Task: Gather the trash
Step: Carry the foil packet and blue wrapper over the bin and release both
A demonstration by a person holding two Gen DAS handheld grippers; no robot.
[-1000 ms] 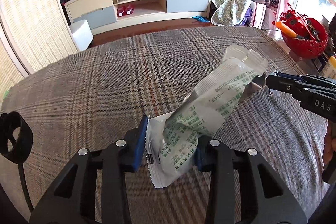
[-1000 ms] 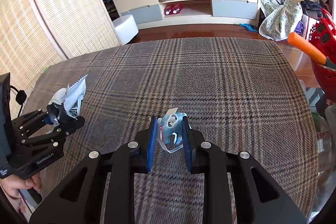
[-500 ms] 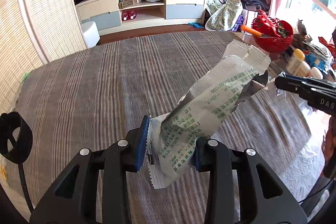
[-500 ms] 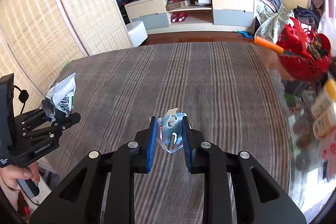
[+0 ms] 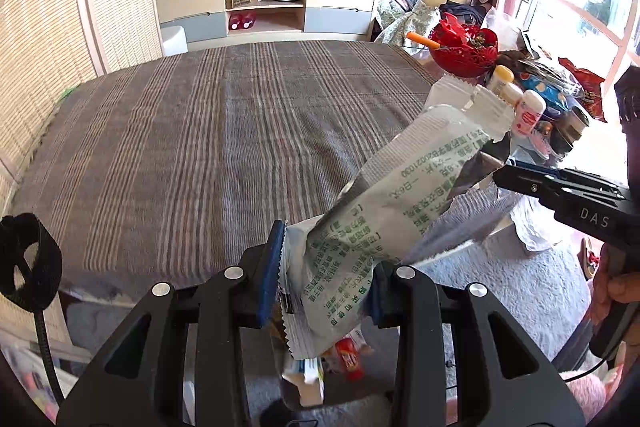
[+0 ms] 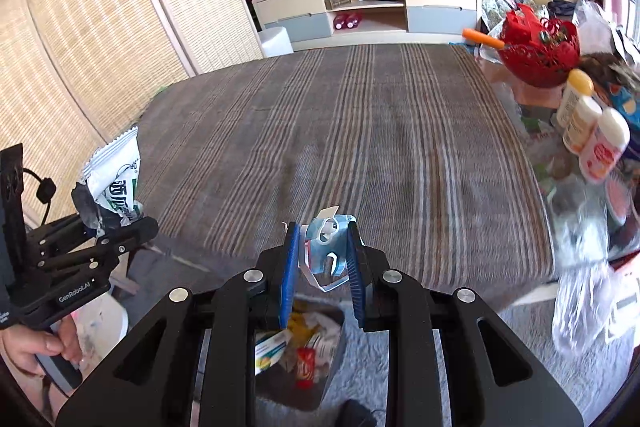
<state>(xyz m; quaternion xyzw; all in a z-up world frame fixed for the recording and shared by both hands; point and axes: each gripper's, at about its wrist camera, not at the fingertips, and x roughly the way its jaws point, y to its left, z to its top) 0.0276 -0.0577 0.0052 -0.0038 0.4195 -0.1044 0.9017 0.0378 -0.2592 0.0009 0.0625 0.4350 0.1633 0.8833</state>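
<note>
The trash bin (image 6: 300,347) sits on the floor directly below both loads; the right gripper (image 6: 322,255), clamped on a crumpled blue wrapper (image 6: 326,247), hangs squarely over it; the left gripper (image 5: 324,275) pinches a long white packet (image 5: 400,199) slanting up-right.

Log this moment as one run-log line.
left tongs: shut on wrapper | right tongs: shut on blue scrap | bin: below both

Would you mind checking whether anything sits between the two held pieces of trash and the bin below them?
Nothing visible blocks the way. The white wrapper in the left gripper and the blue scrap in the right gripper both hang above the open trash bin, which already holds other wrappers.
</note>
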